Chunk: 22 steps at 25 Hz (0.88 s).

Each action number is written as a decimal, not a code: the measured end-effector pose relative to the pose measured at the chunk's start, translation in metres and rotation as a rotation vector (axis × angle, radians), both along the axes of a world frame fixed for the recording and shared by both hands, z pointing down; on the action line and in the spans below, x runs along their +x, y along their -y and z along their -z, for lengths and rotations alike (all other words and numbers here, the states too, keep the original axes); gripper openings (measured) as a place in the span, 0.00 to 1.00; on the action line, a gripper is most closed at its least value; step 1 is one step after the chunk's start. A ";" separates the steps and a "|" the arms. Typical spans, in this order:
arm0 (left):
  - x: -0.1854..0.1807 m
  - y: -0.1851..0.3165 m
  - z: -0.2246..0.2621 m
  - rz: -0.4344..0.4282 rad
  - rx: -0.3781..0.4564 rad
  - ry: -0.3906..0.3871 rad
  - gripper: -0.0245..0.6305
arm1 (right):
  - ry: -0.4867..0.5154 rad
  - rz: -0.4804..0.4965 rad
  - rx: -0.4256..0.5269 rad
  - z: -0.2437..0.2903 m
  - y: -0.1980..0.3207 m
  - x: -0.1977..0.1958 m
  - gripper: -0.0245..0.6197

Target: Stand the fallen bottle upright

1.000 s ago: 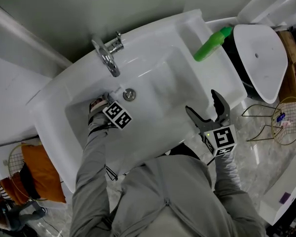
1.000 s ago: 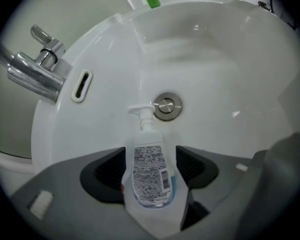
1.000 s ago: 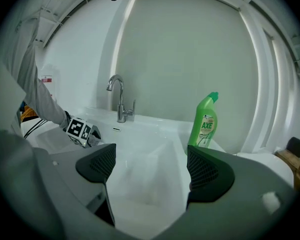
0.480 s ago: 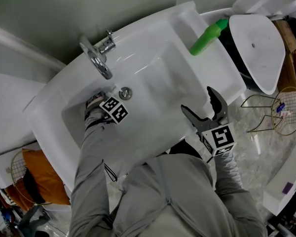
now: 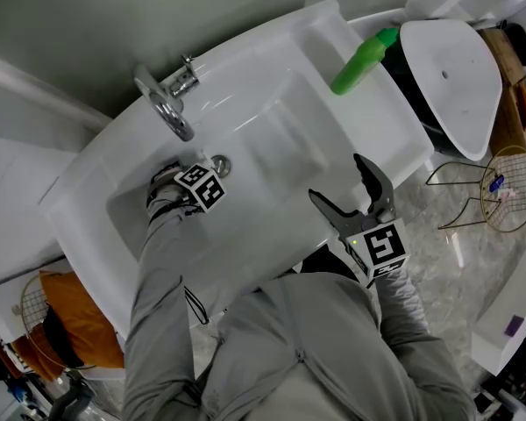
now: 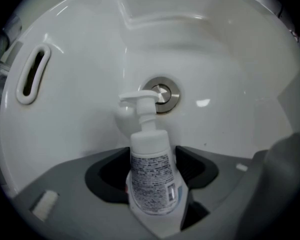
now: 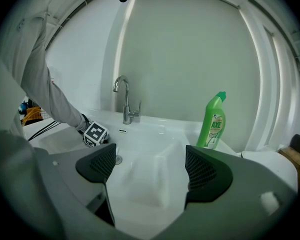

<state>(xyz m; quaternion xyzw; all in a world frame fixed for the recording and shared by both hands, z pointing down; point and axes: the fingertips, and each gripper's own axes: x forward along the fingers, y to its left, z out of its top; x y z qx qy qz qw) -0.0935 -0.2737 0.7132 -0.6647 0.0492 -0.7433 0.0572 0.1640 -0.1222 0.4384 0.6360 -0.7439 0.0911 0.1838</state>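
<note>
A white pump bottle (image 6: 151,174) with a printed label lies between the jaws of my left gripper (image 6: 152,171), which is shut on its body. Its pump head points toward the drain (image 6: 161,94). In the head view my left gripper (image 5: 188,182) sits low in the white sink basin (image 5: 272,38) beside the drain (image 5: 219,165); the bottle is hidden there under the marker cube. My right gripper (image 5: 337,178) hangs open over the sink's front rim with nothing between its fingers (image 7: 151,166).
A green cleaner bottle (image 5: 358,61) (image 7: 213,121) stands upright on the sink's back right ledge. The chrome faucet (image 5: 165,103) (image 7: 124,101) rises behind the basin. A white toilet lid (image 5: 451,68) and a wire basket (image 5: 500,191) are at the right.
Both grippers and the sink have drifted slightly left in the head view. The left gripper stays by the drain; the right gripper stays open over the front rim.
</note>
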 end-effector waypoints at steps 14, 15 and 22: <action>-0.002 0.001 0.004 0.073 0.025 -0.043 0.54 | -0.001 -0.025 0.013 0.001 -0.014 -0.008 0.70; -0.001 0.001 0.005 0.090 0.027 -0.060 0.54 | 0.000 -0.026 0.015 0.000 -0.015 -0.009 0.70; 0.012 0.005 0.026 0.182 0.054 -0.221 0.54 | 0.006 -0.031 0.014 -0.005 -0.022 -0.017 0.70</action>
